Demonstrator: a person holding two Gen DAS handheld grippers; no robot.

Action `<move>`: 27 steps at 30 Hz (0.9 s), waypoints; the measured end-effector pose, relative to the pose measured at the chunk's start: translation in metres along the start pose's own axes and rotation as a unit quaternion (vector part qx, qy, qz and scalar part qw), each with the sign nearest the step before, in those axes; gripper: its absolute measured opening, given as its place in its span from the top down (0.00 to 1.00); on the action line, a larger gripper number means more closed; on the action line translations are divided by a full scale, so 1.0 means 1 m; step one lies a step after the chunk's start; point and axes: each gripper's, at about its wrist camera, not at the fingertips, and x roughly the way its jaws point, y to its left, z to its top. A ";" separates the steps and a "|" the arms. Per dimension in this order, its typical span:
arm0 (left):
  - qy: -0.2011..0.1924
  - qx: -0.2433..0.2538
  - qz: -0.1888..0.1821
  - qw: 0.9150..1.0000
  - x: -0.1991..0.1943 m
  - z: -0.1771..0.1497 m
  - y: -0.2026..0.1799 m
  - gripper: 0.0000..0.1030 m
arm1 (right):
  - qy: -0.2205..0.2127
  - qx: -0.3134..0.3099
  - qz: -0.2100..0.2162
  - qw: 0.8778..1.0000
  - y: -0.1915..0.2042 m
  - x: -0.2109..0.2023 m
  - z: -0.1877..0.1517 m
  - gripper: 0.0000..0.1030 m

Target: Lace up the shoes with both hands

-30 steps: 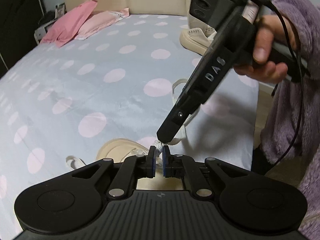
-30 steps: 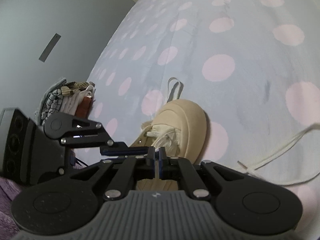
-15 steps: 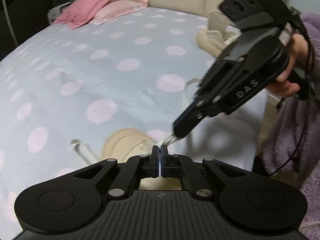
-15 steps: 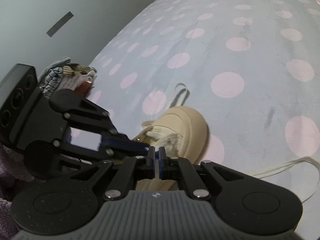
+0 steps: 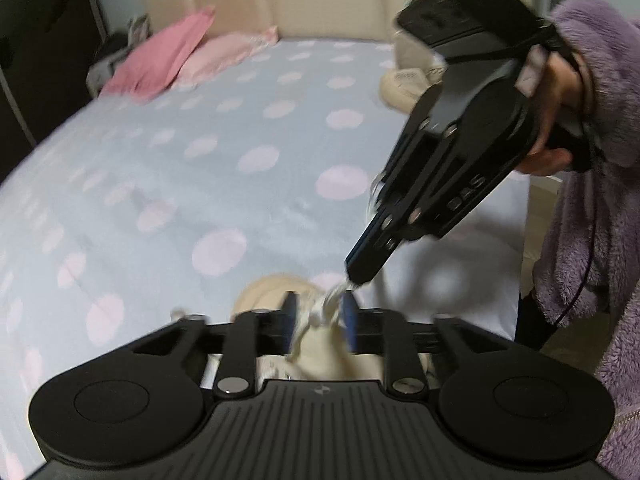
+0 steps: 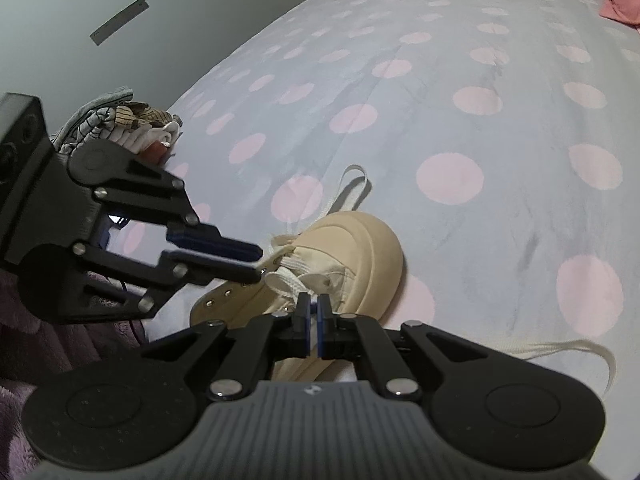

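"Shoe point(image 6: 352, 256), where does it lie now?" asks the first.

"On the bed point(image 6: 440, 80), on its sole, toe pointing away from the person, close under both tools," says the second. "The lace point(image 6: 286, 280) crosses the lowest holes. The holes nearer the ankle point(image 6: 228, 292) are bare."

"What changed just now?"

"Half a second ago the left gripper point(image 5: 319, 320) was closed. Now its fingers stand wide apart, with the lace loose between them. The right gripper point(image 6: 313, 314) has its fingers almost together, and in the left view a strand runs up to its tip, so I judge that it pinches the lace."

"So what does this mean for the lacing?"

"I think the lace was passed from left to right. The left one is free to take a new hold. More than this I cannot say."

"Is there room to move?"

"Much room beyond the toe and to the left, only dotted sheet. One long end of lace point(image 6: 560, 350) trails on the right and could catch. The edge of the bed point(image 5: 524, 240) is near on the person's side, so the shoe should not be pulled that way. A second shoe point(image 5: 404, 84) and the pillows point(image 5: 160, 60) are well apart."
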 end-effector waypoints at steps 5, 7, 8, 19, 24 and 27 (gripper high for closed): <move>0.015 0.064 0.009 0.998 0.016 0.006 -0.015 0.82 | -0.001 -0.029 -0.003 1.000 0.008 0.000 0.002 0.97; 0.029 0.067 0.009 0.997 0.025 0.005 -0.014 0.91 | -0.002 -0.036 -0.005 0.999 0.011 0.000 0.003 0.97; 0.032 0.064 0.006 0.997 0.026 0.005 -0.013 0.94 | -0.001 -0.040 -0.006 0.999 0.012 0.000 0.004 0.97; 0.078 -0.008 0.052 0.996 0.018 -0.010 0.012 1.00 | 0.005 -0.050 -0.025 0.998 0.013 0.004 0.005 0.97; 0.073 -0.030 0.073 0.994 0.002 -0.023 0.021 1.00 | 0.010 -0.046 -0.038 0.998 0.011 0.007 0.006 0.97; 0.029 -0.018 0.056 0.998 -0.012 -0.017 0.017 0.88 | 0.010 -0.052 -0.042 0.998 0.013 0.007 0.006 0.97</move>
